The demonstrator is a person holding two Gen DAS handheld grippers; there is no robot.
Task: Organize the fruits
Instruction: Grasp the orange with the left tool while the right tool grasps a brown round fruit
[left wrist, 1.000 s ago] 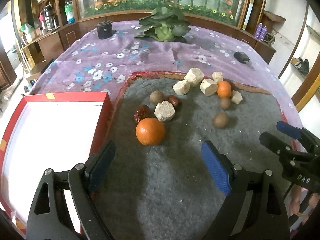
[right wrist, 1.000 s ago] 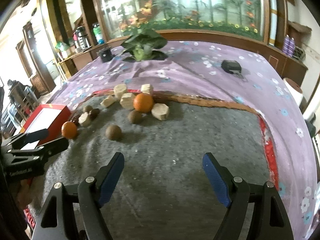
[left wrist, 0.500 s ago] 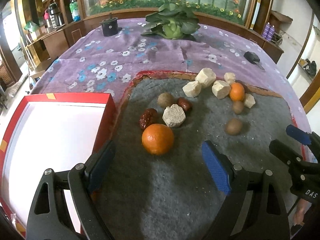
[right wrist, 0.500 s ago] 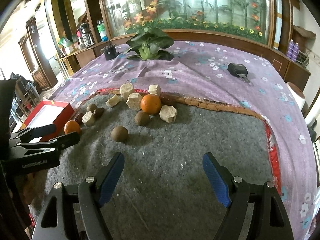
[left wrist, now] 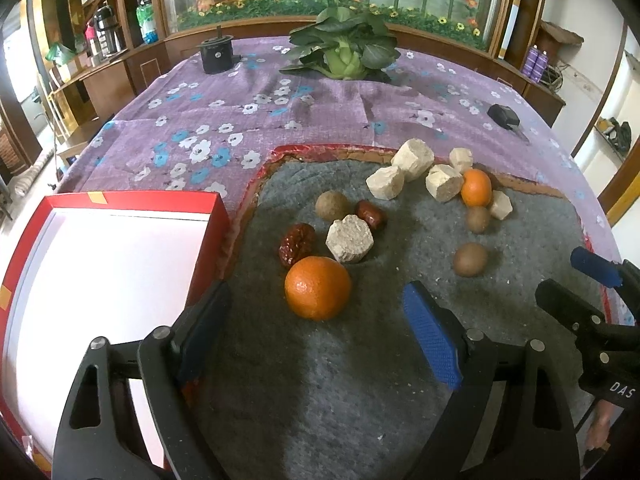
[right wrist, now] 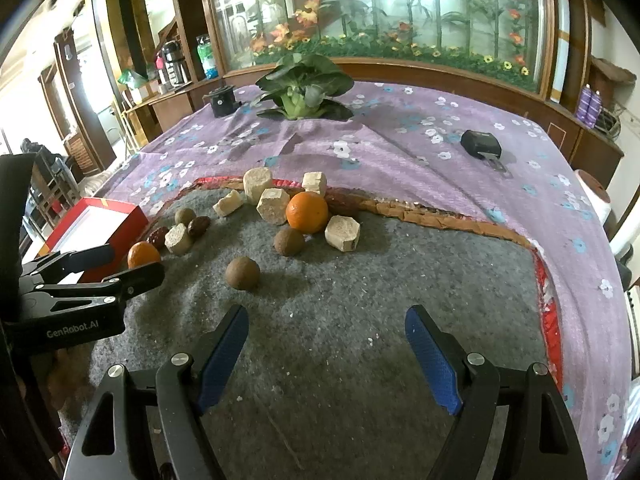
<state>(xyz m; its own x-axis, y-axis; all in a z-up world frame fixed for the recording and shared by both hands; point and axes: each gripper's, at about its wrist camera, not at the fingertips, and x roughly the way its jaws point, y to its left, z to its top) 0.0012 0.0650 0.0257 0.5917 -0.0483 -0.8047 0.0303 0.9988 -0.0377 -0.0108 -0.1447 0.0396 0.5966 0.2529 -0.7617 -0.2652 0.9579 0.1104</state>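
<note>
Left wrist view: left gripper [left wrist: 316,332] fingers spread wide, empty, just short of the near orange [left wrist: 317,288] on the grey mat [left wrist: 340,400], red box [left wrist: 100,280] beside; right gripper [right wrist: 326,354] fingers likewise wide, empty, a brown round fruit [right wrist: 242,273] ahead

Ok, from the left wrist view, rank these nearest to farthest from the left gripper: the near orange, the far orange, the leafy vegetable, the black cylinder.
From the left gripper:
1. Near orange, just ahead between the open fingers.
2. Far orange, ahead to the right, among the pale chunks.
3. Leafy vegetable at the cloth's far end and black cylinder far left: too close to call.
</note>
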